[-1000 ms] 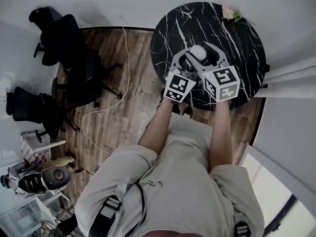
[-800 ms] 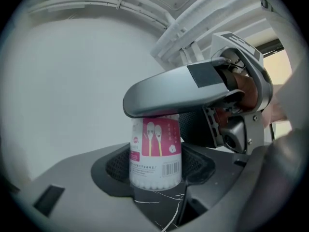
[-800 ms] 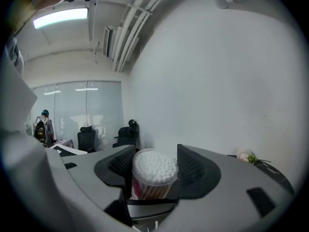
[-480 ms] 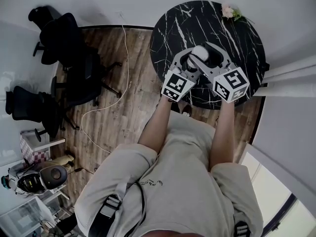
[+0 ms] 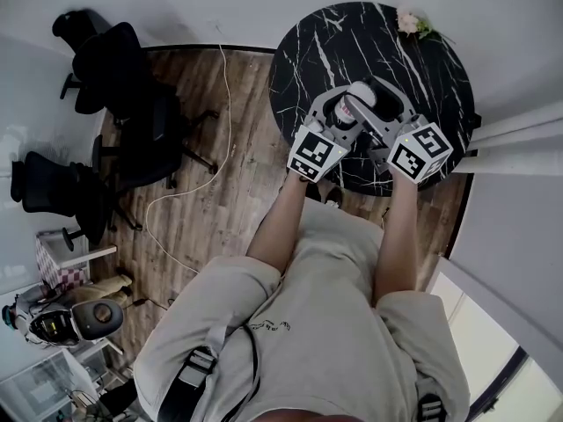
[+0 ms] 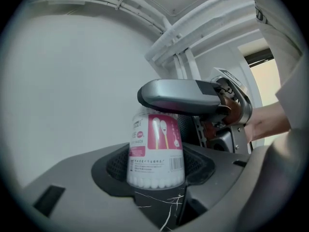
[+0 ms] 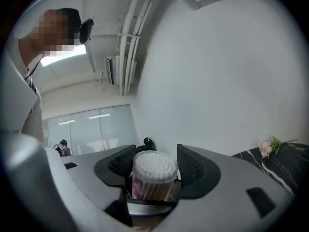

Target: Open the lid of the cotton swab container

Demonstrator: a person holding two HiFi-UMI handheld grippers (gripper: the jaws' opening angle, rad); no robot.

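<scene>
The cotton swab container (image 5: 358, 95) is held up over the black marble table (image 5: 422, 51). In the left gripper view it is a clear tub (image 6: 155, 151) with a pink label, standing upright. My left gripper (image 6: 155, 170) is shut on its lower body. One finger (image 6: 181, 95) of the right gripper crosses over the tub's top and hides the lid there. In the right gripper view the white swab tips show through the tub's top (image 7: 153, 170). My right gripper (image 7: 154, 172) is shut on that lidded top, its pads tight against both sides. In the head view the left gripper (image 5: 339, 111) and right gripper (image 5: 368, 97) meet at the tub.
A small bunch of pink flowers (image 5: 412, 23) lies at the table's far edge. Black office chairs (image 5: 132, 104) and a white cable (image 5: 224, 112) are on the wooden floor to the left. A white wall stands behind the table.
The right gripper's marker cube has swung to the right and rolled about its axis, with its jaws still on the tub's top. The left gripper has hardly moved.
</scene>
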